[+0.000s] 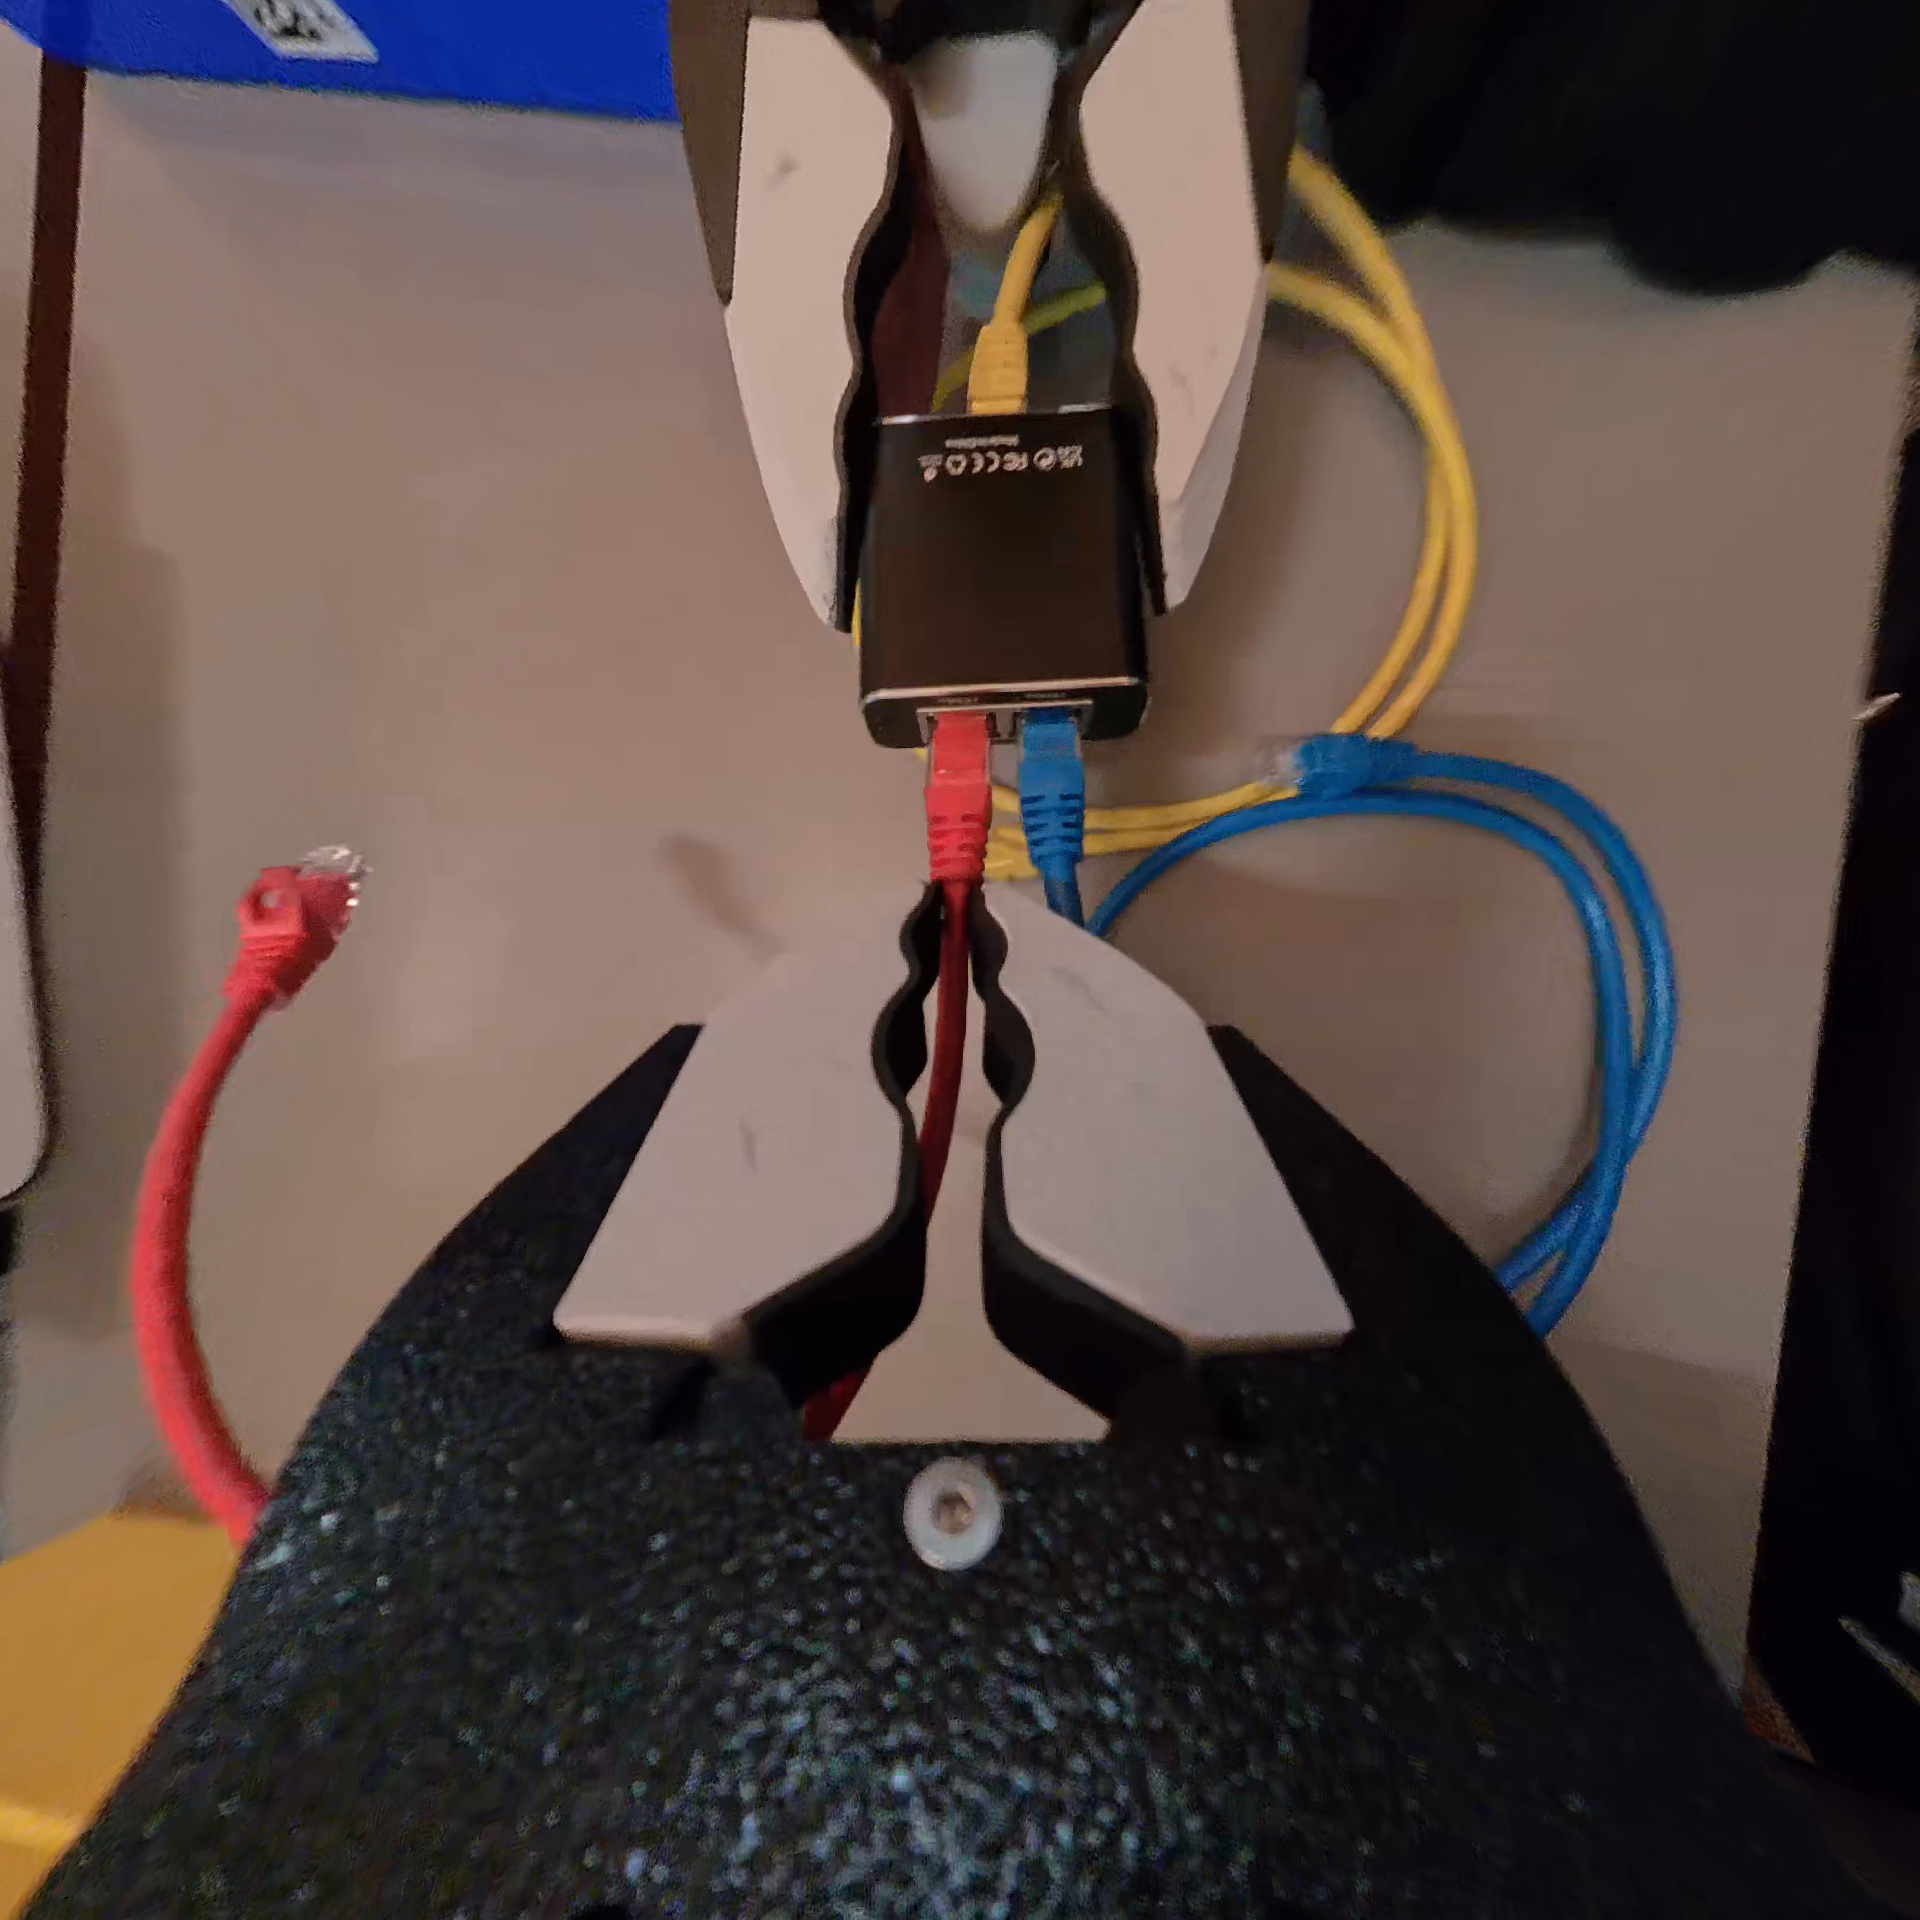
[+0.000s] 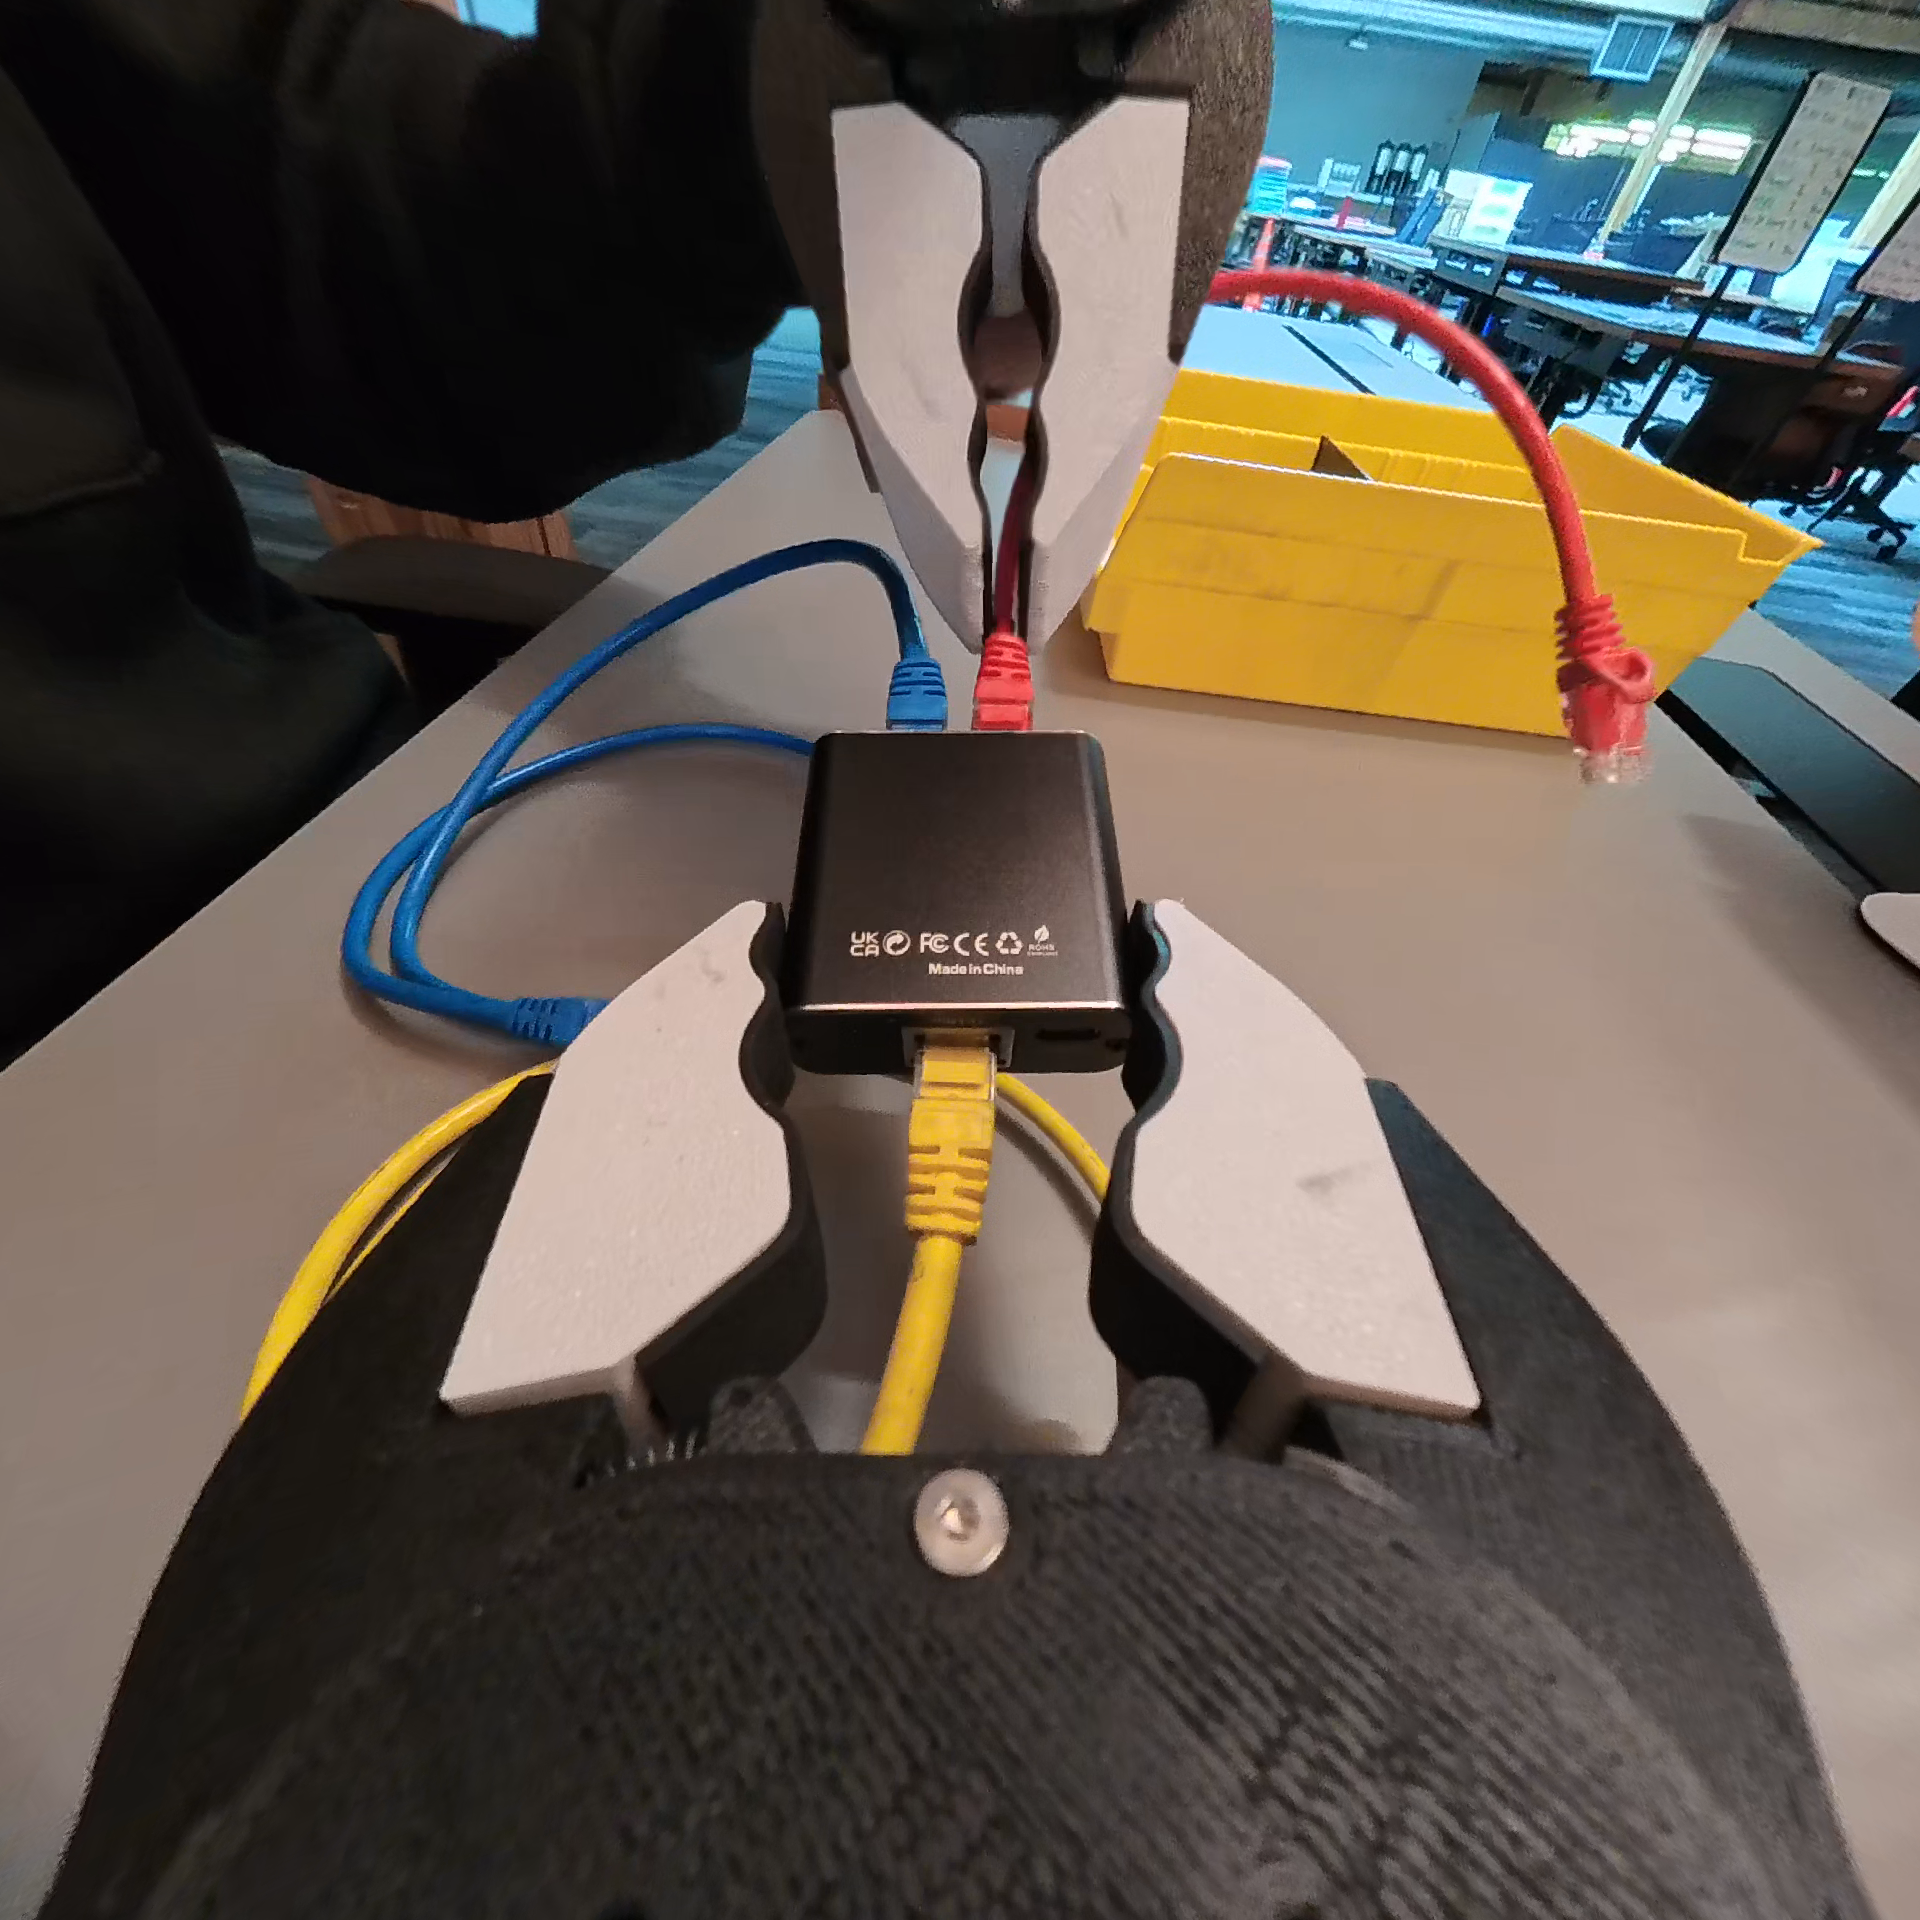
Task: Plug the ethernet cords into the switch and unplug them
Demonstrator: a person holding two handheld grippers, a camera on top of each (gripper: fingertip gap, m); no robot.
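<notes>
1. The small black metal-cased switch (image 2: 961,894) lies flat on the grey table (image 2: 1403,935), held between the two claws, which face each other.
2. The right claw (image 2: 954,987) is part open, its grey fingers (image 2: 665,1132) pressed against the switch's two sides at the end where the yellow ethernet cord (image 2: 940,1164) is plugged in.
3. The left claw (image 1: 958,914) is closed down on the red ethernet cord (image 1: 948,1049), gripping the cable just behind its plug, which sits in a port on the switch's opposite face.
4. The blue ethernet cord (image 1: 1051,800) is plugged into the port beside the red one; its other end (image 1: 1320,764) lies loose on the table (so does the yellow cord's slack, looped nearby).
5. The red cord's free plug (image 2: 1600,696) hangs in front of a yellow plastic bin (image 2: 1351,582) that stands on the table near the switch.
</notes>
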